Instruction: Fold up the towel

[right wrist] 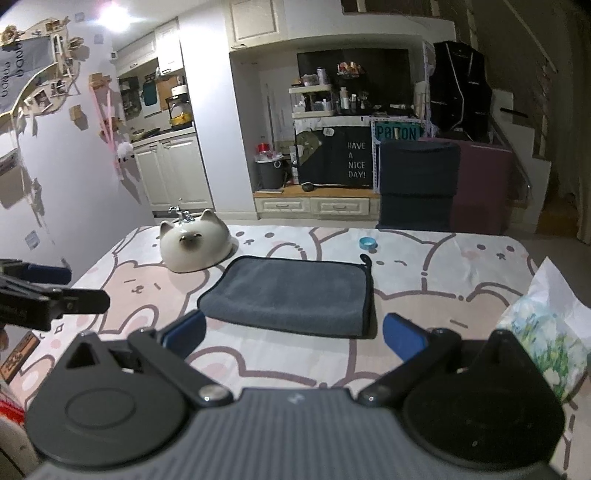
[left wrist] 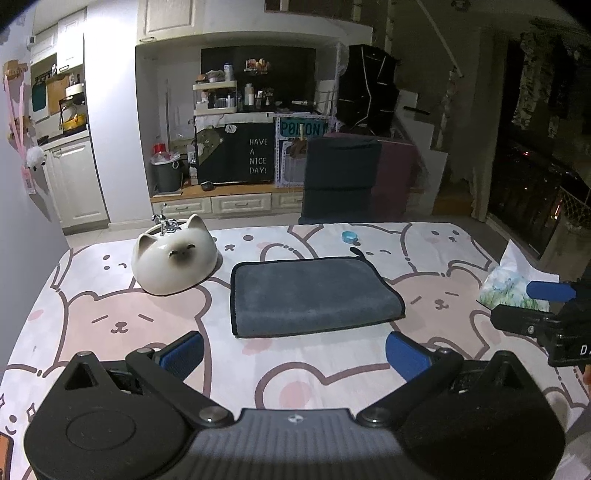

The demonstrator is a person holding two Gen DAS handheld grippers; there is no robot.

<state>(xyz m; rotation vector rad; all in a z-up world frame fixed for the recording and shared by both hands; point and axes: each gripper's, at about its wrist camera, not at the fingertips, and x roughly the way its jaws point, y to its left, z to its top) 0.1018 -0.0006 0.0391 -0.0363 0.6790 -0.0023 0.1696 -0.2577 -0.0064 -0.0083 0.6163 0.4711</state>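
Left wrist: bear-print tablecloth [left wrist: 122,317] (kitchen cabinets [left wrist: 74,181] behind) under folded towel [left wrist: 310,295].

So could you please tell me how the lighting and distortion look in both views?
Left wrist view: dim, right side near black, folded grey towel readable, table edge bowed by fisheye. Right wrist view: brighter, ceiling lamp glare blown out top left, same towel sharp.

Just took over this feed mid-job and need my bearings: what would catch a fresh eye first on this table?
The grey towel lies folded flat at the middle of the bear-print tablecloth, just ahead of both open grippers, the left gripper and the right gripper. Behind and left of the towel sits a white cat-shaped ceramic bowl, and a small blue ring lies near the far edge. A floral tissue pack lies at the right.
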